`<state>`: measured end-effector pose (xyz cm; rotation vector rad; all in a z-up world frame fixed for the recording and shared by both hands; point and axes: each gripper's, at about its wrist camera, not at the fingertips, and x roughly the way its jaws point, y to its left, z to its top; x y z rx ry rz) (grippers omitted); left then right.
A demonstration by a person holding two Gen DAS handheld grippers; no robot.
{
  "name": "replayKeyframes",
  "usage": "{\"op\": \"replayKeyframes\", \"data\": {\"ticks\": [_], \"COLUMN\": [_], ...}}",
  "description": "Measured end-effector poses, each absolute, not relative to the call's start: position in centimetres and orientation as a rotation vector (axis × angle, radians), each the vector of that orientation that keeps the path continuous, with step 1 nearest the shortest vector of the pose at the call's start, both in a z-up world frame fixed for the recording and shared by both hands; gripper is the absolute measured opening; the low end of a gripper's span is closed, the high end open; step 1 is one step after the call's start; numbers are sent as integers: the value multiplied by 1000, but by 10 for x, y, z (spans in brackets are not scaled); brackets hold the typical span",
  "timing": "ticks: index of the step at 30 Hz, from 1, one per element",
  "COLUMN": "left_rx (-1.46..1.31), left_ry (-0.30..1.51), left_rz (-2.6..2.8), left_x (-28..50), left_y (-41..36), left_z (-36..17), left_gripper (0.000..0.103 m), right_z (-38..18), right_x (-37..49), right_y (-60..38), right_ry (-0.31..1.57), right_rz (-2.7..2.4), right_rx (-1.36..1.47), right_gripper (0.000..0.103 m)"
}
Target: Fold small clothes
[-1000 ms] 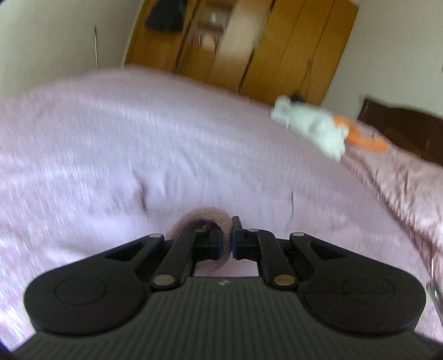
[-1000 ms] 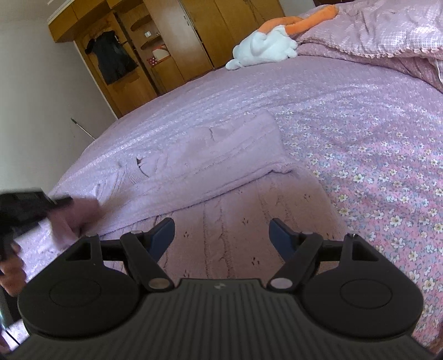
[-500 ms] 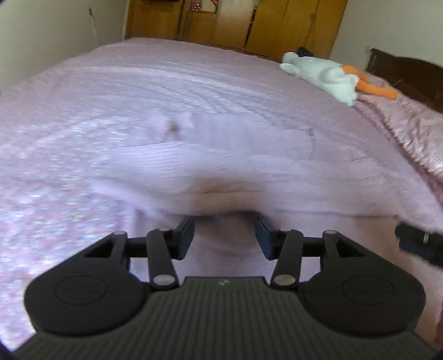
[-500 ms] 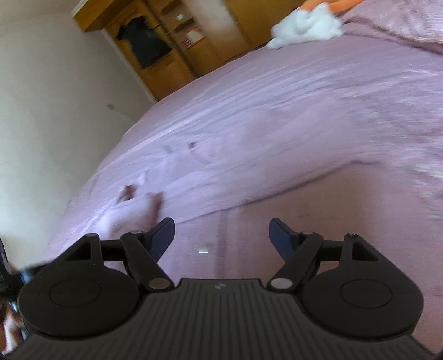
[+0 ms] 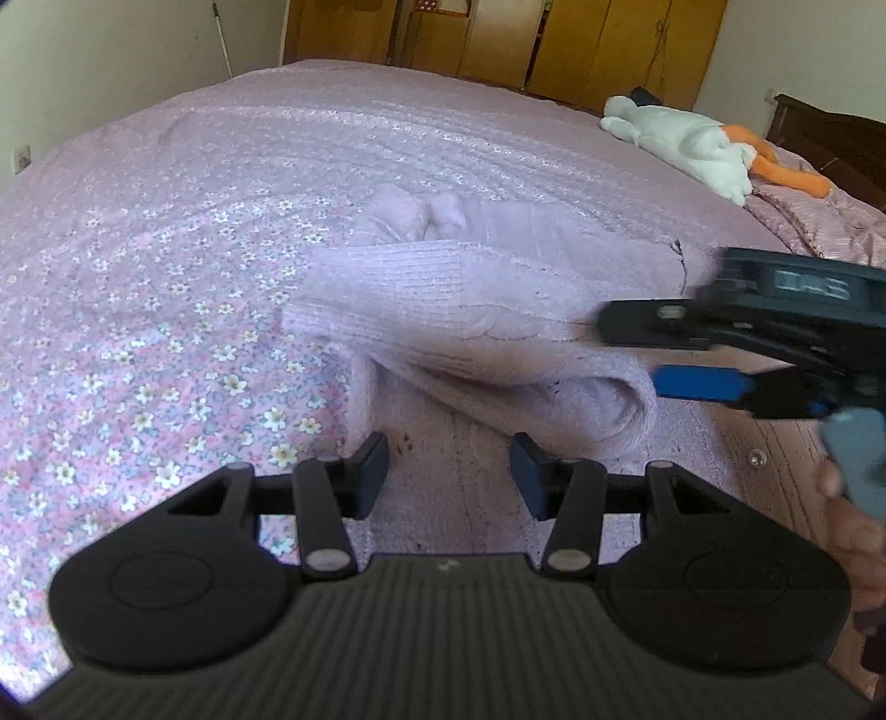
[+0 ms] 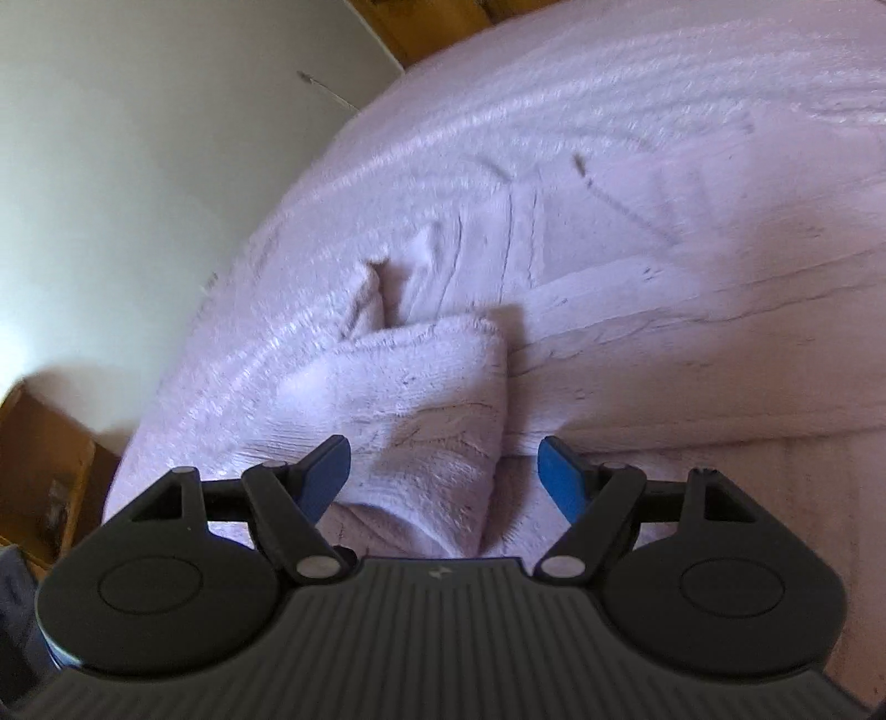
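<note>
A pale pink knitted sweater (image 5: 476, 310) lies on the bed, one sleeve folded across its body with the cuff end (image 5: 614, 404) curled toward me. My left gripper (image 5: 448, 473) hovers just short of that fold, open, nothing between its fingers. In the left wrist view my right gripper (image 5: 653, 354) comes in from the right, open, its blue pad (image 5: 698, 382) beside the cuff. In the right wrist view the right gripper (image 6: 446, 468) stands wide open over the folded sleeve (image 6: 421, 399); the knit lies between the fingers but the pads do not press it.
The bed has a pink floral cover (image 5: 166, 332). A white and orange plush toy (image 5: 686, 144) lies at its far right. Wooden wardrobes (image 5: 554, 44) line the back wall. A white wall (image 6: 138, 166) and a wooden piece of furniture (image 6: 39, 471) flank the bed's left side. A hand (image 5: 853, 526) holds the right gripper.
My left gripper let go of the sleeve cuff and opened; the sleeve now lies folded across the sweater. My right gripper swung left over the sleeve and into the left wrist view.
</note>
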<state>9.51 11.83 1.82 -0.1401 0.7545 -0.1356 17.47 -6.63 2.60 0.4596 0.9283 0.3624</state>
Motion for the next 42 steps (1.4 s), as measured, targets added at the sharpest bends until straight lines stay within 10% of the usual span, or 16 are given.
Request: {"op": "replayKeyframes", "data": {"ticks": [3, 7, 12, 26, 34, 42], "left_rx": [-113, -110, -159, -114, -112, -123], "left_ry": [746, 750, 749, 749, 747, 747], "left_rz": [-148, -164, -158, -134, -133, -121], "left_x": [101, 112, 116, 121, 122, 123], "left_y": [115, 116, 123, 115, 116, 115], "left_z": [19, 18, 15, 12, 11, 10], "left_gripper": [50, 50, 50, 50, 50, 50], "right_z": [26, 44, 99, 45, 71, 64], "right_x": [183, 181, 170, 202, 179, 179], "right_y": [-54, -47, -49, -119, -102, -44], "right_ry": [940, 891, 661, 834, 716, 730], "right_rz": [362, 366, 374, 130, 168, 344], "right_rx": [420, 340, 155, 85, 47, -22], "right_gripper": [73, 12, 10, 13, 69, 76]}}
